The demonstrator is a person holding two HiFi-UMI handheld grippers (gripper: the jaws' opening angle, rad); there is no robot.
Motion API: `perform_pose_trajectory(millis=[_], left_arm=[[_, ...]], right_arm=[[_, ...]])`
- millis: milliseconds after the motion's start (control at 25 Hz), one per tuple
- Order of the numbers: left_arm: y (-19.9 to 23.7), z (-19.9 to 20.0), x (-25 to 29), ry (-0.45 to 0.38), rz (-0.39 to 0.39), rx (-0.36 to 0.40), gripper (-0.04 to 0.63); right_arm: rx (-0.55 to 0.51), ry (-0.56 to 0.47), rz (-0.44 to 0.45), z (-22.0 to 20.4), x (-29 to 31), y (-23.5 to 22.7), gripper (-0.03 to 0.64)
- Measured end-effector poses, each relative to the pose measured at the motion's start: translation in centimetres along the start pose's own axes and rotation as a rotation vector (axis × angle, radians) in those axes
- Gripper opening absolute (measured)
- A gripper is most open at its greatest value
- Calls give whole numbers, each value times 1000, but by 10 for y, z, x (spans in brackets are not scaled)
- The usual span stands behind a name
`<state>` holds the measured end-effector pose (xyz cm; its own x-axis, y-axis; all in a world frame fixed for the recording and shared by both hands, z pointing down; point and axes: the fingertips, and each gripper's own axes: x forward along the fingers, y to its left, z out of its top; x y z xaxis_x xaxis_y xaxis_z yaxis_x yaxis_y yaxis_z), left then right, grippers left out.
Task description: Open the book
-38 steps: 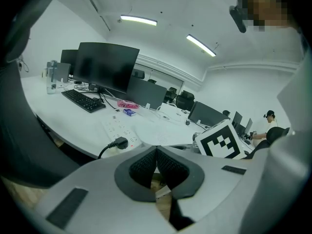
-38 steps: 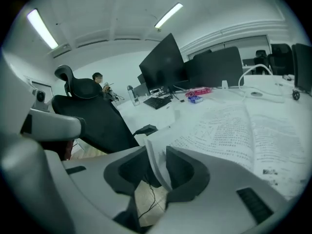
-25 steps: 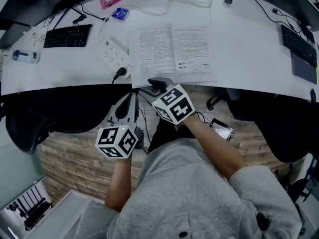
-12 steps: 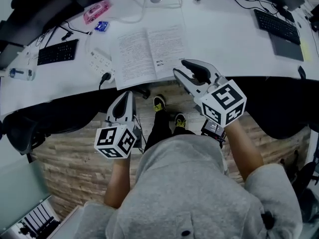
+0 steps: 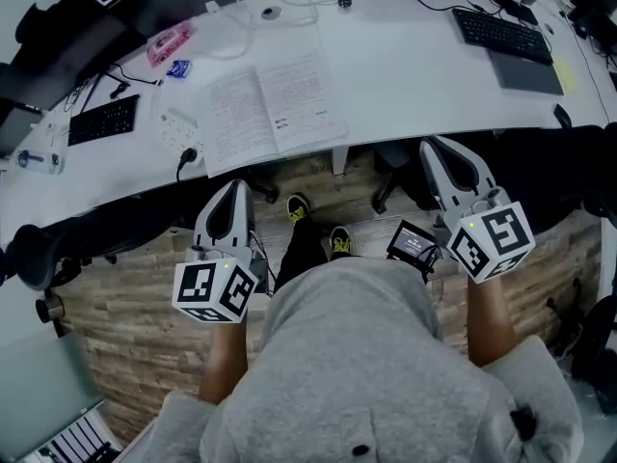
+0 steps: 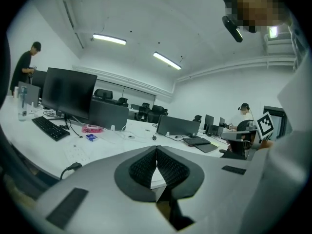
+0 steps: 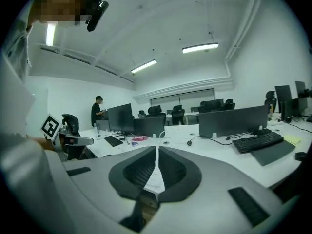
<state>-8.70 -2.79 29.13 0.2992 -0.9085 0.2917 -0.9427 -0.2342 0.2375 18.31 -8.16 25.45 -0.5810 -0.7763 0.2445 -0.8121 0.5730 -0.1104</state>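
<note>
Holding a gripper in each hand, both short of the near edge of the white table (image 5: 415, 75) and above the wood-pattern floor (image 5: 125, 287). Carrying the left gripper (image 5: 234, 189) with its jaws pressed together and nothing between them. Seeing the same in the left gripper view, where the ribbed pads of the left gripper (image 6: 156, 154) meet along one thin line. Holding the right gripper (image 5: 436, 147) out to the right, just below the table's edge and well apart from the book (image 5: 270, 112). Just been closing its jaws, now brought together on nothing, with the pads of the right gripper (image 7: 156, 156) meeting along a narrow seam.

Leaving the book open and flat on the table, printed pages up, near corners close to the table's edge, touched by neither gripper. Passing, to its left, a white power strip (image 5: 176, 126) with a black plug, then a black keyboard (image 5: 104, 121). Noting behind these a pink case (image 5: 167, 42) and a small blue packet (image 5: 177, 68), and at the table's far right a second keyboard (image 5: 501, 35). Standing in yellow-trimmed shoes (image 5: 337, 241) between the two grippers.
</note>
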Motion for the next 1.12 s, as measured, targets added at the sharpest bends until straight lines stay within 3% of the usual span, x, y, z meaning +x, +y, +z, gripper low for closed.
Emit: perform_pose_trajectory(millis=[120, 280, 1120], left_arm=[[-11, 7, -6, -25, -11, 14, 11], [-25, 11, -7, -47, -30, 22, 11], [-36, 9, -13, -63, -35, 26, 11]], right_arm=[[28, -18, -84, -4, -27, -15, 40], [38, -33, -131, -7, -43, -23, 37], [62, -58, -129, -5, -48, -15, 37]])
